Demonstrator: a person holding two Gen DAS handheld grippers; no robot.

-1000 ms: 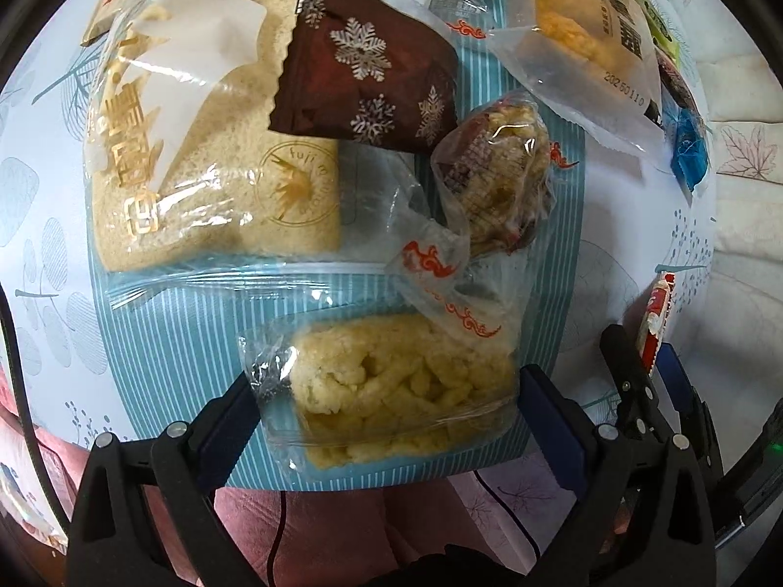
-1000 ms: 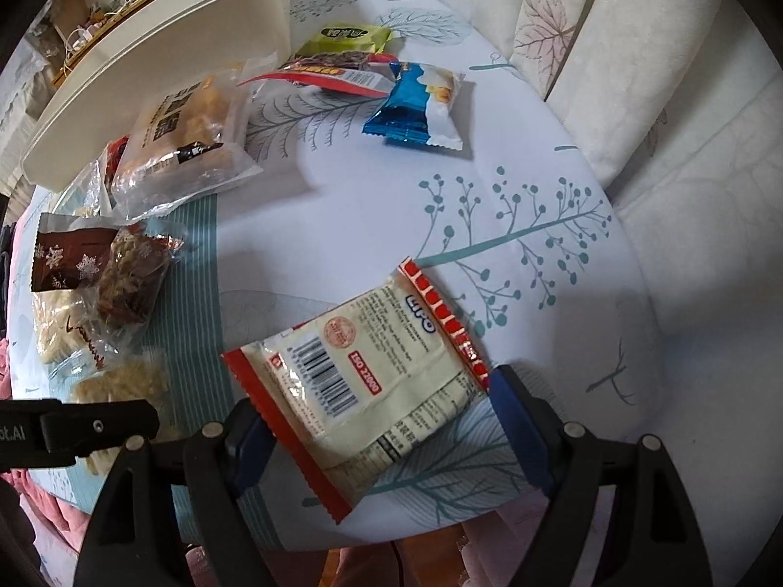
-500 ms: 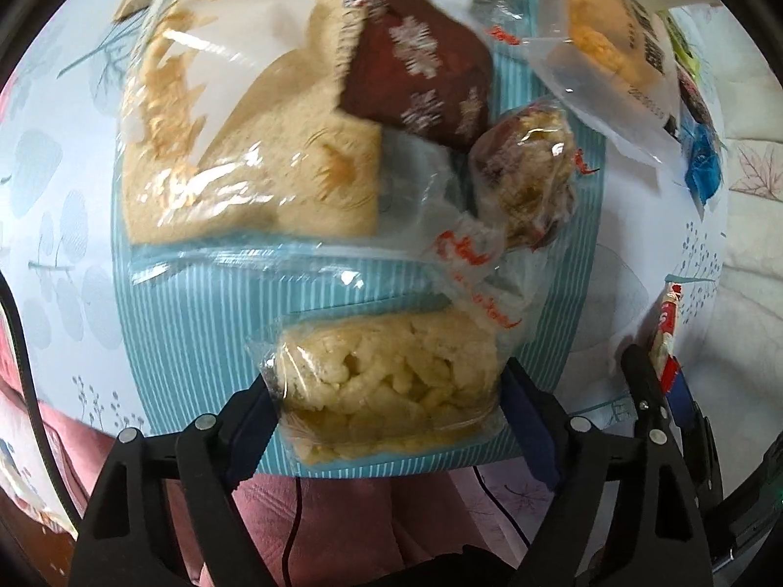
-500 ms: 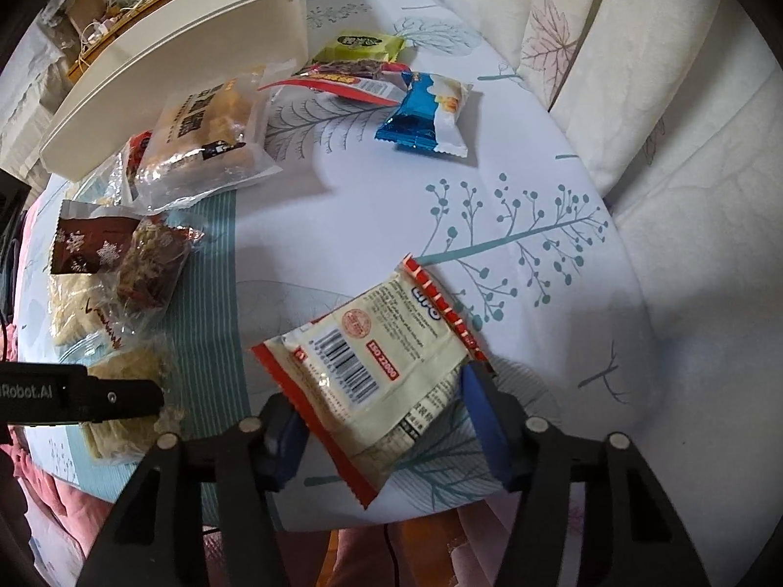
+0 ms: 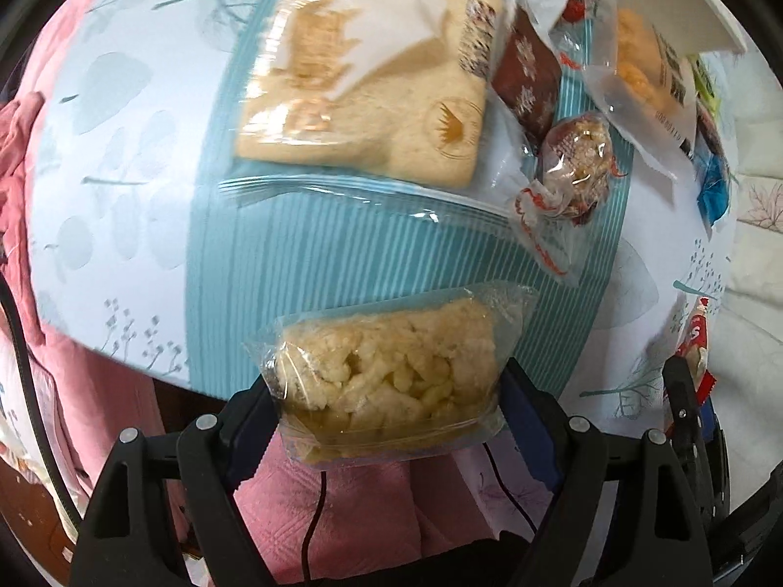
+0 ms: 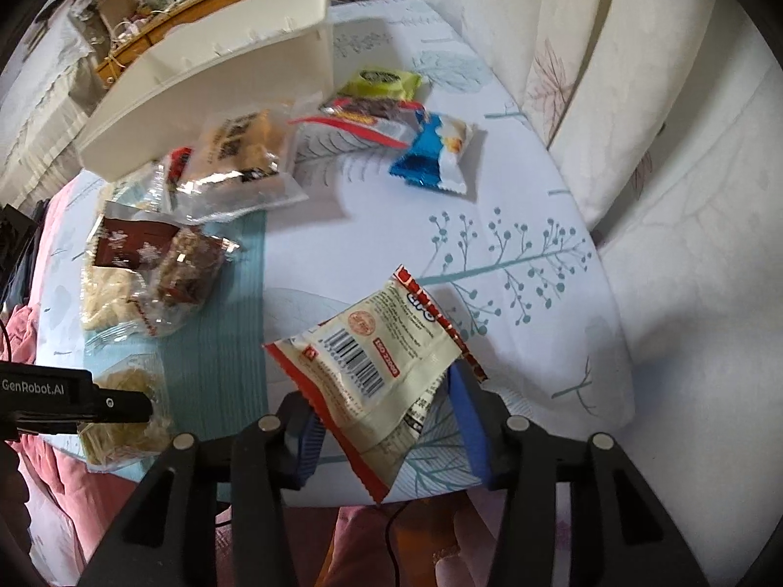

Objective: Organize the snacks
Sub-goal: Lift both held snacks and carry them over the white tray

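A clear bag of pale yellow puffed-rice snack (image 5: 391, 372) hangs above the table's near edge, squeezed at both ends between the pads of my left gripper (image 5: 386, 391), which is shut on it. In the right wrist view, a white packet with red edges and a barcode (image 6: 372, 357) is lifted off the tablecloth and tilted. My right gripper (image 6: 384, 411) is shut on it, its jaws still closing and buckling the wrapper. The same packet (image 5: 695, 337) shows at the right edge of the left wrist view.
A cream open bin (image 6: 220, 78) stands at the table's far side. On the cloth lie a bread bag (image 5: 372, 93), a brown snowflake packet (image 5: 528, 78), a clear cracker bag (image 6: 240, 146), and blue (image 6: 435, 151) and yellow-green (image 6: 381, 80) packets. Sofa cushions (image 6: 660, 98) border the right.
Both grippers closed on their packets and raised them off the table. The left one moved back toward the near edge with the rice snack; the right packet now bends.
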